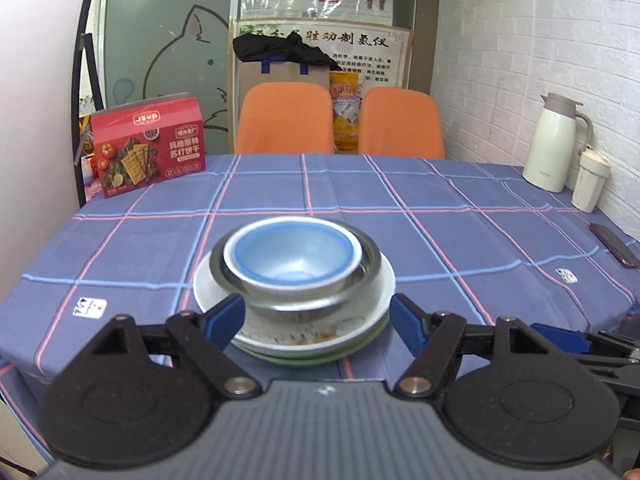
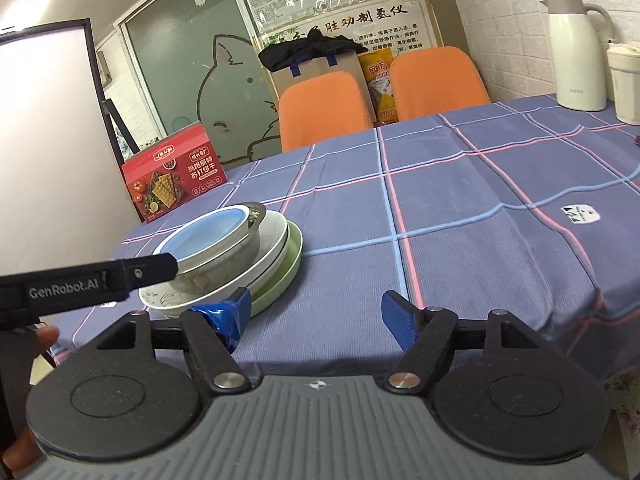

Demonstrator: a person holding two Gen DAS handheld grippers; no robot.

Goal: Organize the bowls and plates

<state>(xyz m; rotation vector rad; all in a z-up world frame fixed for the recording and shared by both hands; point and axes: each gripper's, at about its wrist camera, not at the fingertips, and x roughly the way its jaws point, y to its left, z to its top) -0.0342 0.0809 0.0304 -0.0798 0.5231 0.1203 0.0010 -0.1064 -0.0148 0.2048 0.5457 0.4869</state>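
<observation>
A stack of dishes stands on the checked tablecloth near its front edge. At the bottom lies a green plate (image 1: 352,351) (image 2: 289,264), then a white plate (image 1: 304,340) (image 2: 256,270) with food stains, then a steel bowl (image 1: 304,300) (image 2: 256,216), and a blue bowl (image 1: 290,256) (image 2: 200,236) sits inside it. My left gripper (image 1: 318,322) is open, its blue fingertips on either side of the stack's near rim. My right gripper (image 2: 316,314) is open to the right of the stack, its left fingertip close to the plates' edge. The left gripper's black arm (image 2: 88,284) crosses the right wrist view.
A red cracker box (image 1: 148,148) stands at the table's far left. A white thermos jug (image 1: 554,144) and a cup (image 1: 590,180) stand far right by the brick wall, with a dark phone (image 1: 614,244) nearby. Two orange chairs (image 1: 284,118) are behind the table. A hand (image 2: 44,338) shows at the left.
</observation>
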